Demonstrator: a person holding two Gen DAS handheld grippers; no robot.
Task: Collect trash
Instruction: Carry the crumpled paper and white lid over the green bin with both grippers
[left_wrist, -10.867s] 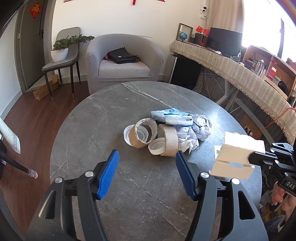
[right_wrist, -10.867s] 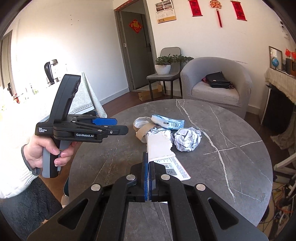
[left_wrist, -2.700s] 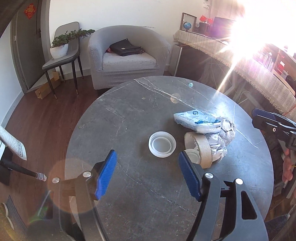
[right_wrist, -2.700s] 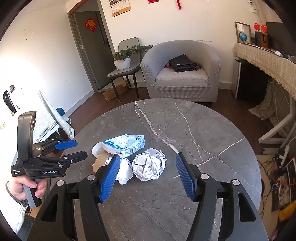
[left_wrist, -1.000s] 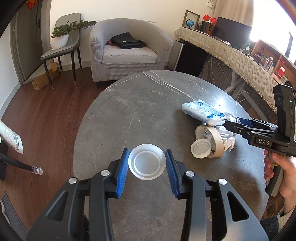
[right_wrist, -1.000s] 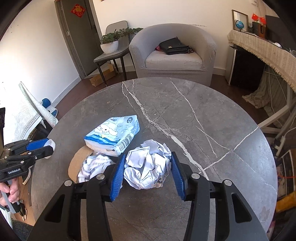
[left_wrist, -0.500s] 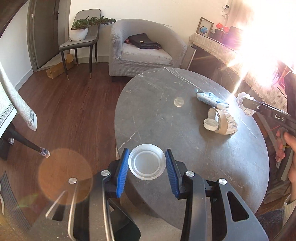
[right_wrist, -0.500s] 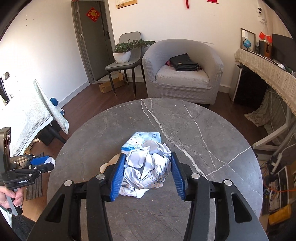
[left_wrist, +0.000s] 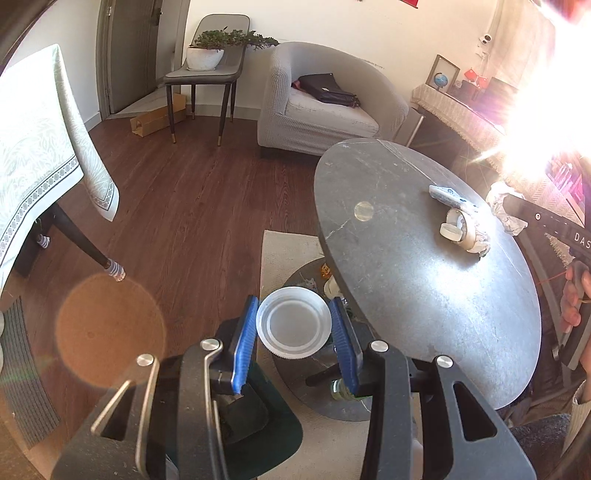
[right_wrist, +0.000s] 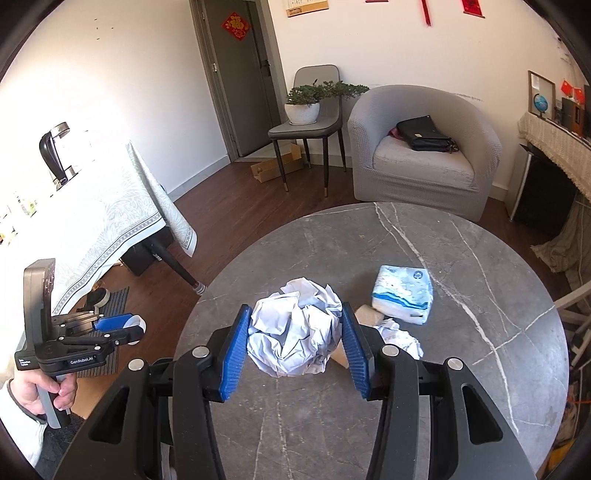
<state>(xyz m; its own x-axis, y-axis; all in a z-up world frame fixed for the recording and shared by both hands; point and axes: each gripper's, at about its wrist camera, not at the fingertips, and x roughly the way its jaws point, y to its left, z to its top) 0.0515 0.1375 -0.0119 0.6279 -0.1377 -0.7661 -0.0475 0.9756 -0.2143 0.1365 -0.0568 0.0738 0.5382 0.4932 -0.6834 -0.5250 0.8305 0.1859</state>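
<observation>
My left gripper (left_wrist: 293, 328) is shut on a white plastic lid (left_wrist: 293, 326) and holds it off the left edge of the round grey table (left_wrist: 424, 288), above the floor and a dark green bin (left_wrist: 266, 435). My right gripper (right_wrist: 293, 336) is shut on a crumpled paper ball (right_wrist: 293, 328), held above the table (right_wrist: 461, 387). On the table lie a blue-and-white tissue pack (right_wrist: 402, 293), a cardboard tape roll (right_wrist: 365, 317) and more crumpled paper (right_wrist: 400, 338). The left gripper also shows in the right wrist view (right_wrist: 129, 328).
A grey armchair (right_wrist: 424, 155) with a black bag stands beyond the table, a chair with a potted plant (right_wrist: 306, 107) to its left. A cloth-covered table (right_wrist: 92, 214) is at the left. The table's round base (left_wrist: 317, 369) sits on a beige mat.
My left gripper has swung further left off the table with the lid. My right gripper has carried the paper ball left, away from the tissue pack.
</observation>
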